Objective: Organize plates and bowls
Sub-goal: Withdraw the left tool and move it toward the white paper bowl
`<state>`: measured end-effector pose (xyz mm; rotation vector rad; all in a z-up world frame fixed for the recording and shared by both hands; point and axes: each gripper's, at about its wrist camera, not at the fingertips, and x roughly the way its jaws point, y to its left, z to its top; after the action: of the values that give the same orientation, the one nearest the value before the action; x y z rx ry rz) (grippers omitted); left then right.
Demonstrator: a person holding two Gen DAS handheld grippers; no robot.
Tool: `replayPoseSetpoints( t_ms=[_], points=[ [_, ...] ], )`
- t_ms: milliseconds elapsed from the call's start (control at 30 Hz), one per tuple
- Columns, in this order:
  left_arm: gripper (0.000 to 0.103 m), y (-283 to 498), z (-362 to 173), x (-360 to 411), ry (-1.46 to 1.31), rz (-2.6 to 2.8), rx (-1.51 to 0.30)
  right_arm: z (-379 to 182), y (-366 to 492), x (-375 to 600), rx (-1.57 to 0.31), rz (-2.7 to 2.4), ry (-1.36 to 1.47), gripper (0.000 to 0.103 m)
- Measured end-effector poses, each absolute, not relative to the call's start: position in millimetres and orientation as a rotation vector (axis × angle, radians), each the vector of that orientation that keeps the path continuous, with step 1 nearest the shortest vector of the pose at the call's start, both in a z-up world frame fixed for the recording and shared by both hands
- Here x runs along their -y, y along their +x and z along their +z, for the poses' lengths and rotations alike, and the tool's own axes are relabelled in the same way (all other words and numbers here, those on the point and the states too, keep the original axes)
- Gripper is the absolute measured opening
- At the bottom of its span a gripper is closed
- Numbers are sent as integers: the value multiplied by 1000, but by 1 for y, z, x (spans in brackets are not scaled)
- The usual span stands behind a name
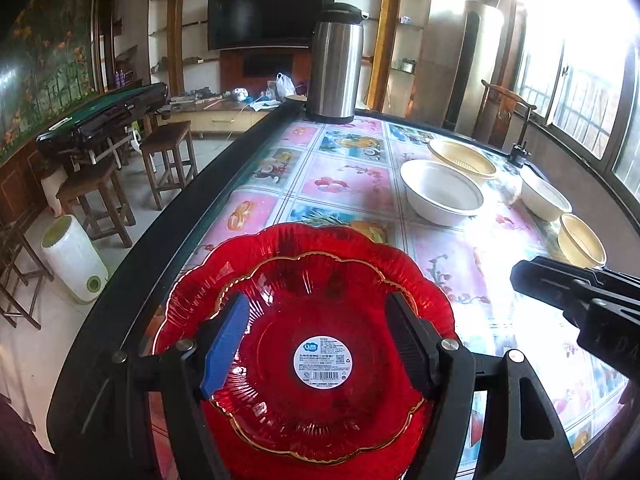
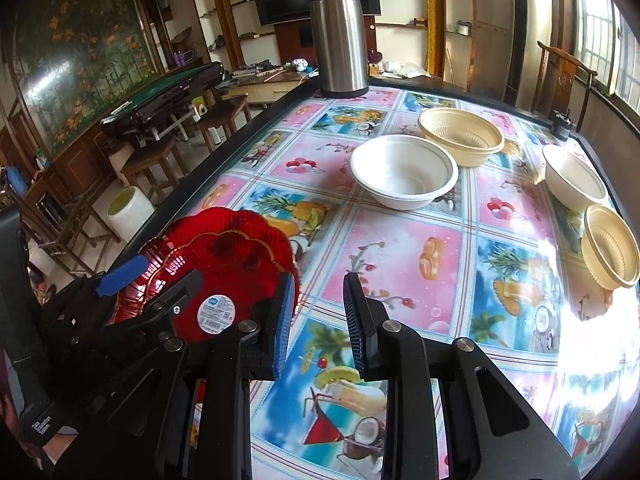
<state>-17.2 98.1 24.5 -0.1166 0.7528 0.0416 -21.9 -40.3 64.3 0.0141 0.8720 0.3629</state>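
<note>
Left wrist view: the left gripper (image 1: 320,344) stands open above two stacked red scalloped glass plates (image 1: 280,280) near the counter (image 1: 352,184) edge, gripping nothing. A white plastic bowl (image 1: 440,196) and a cream ribbed bowl (image 1: 462,158) sit well beyond.

Right wrist view: the right gripper (image 2: 318,316) is narrowly parted and empty, beside the plates (image 2: 236,252). Risk, as judged: a knock from either gripper could push the stack off the near edge.

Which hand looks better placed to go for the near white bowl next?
Probably the right. The right gripper is empty and points across the table toward the white bowl, while the left gripper hangs over the stacked red plates.
</note>
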Motion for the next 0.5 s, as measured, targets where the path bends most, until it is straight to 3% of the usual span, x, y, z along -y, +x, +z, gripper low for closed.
replayPoseSetpoints(
  t_ms=[500],
  points=[
    [78,2,28,-92,-121,24,-803,41,-2,84,-920,295,109,25]
  ],
)
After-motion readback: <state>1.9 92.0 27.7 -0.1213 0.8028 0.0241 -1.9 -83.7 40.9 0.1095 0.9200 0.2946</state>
